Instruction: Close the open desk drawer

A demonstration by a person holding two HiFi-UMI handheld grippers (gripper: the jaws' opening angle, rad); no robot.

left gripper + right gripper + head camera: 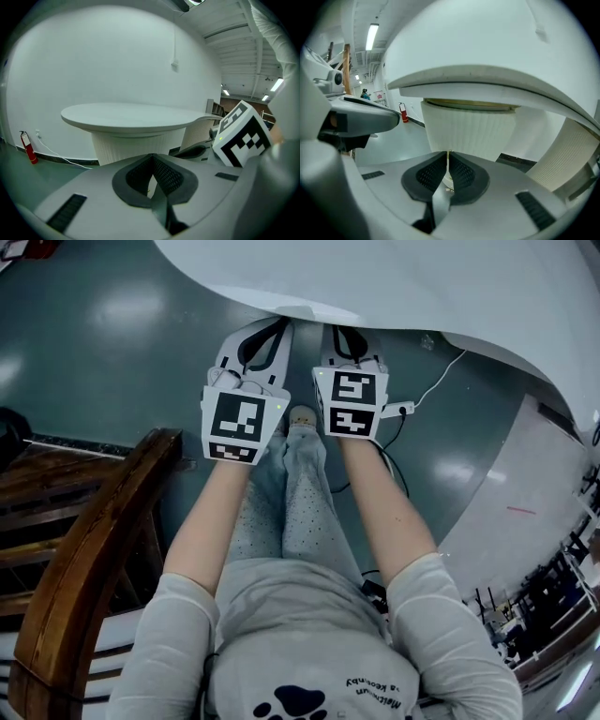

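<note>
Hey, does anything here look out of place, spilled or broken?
Nothing spilled or broken. One loose white cable trails across the floor beside the white table. Odd for the job: no open drawer shows in any view; the left gripper and right gripper are both shut and empty.

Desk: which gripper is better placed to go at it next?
Right, marginally. Both are shut, side by side; the desk looms over the right gripper, and looks farther from the left gripper. No drawer shows clearly.
</note>
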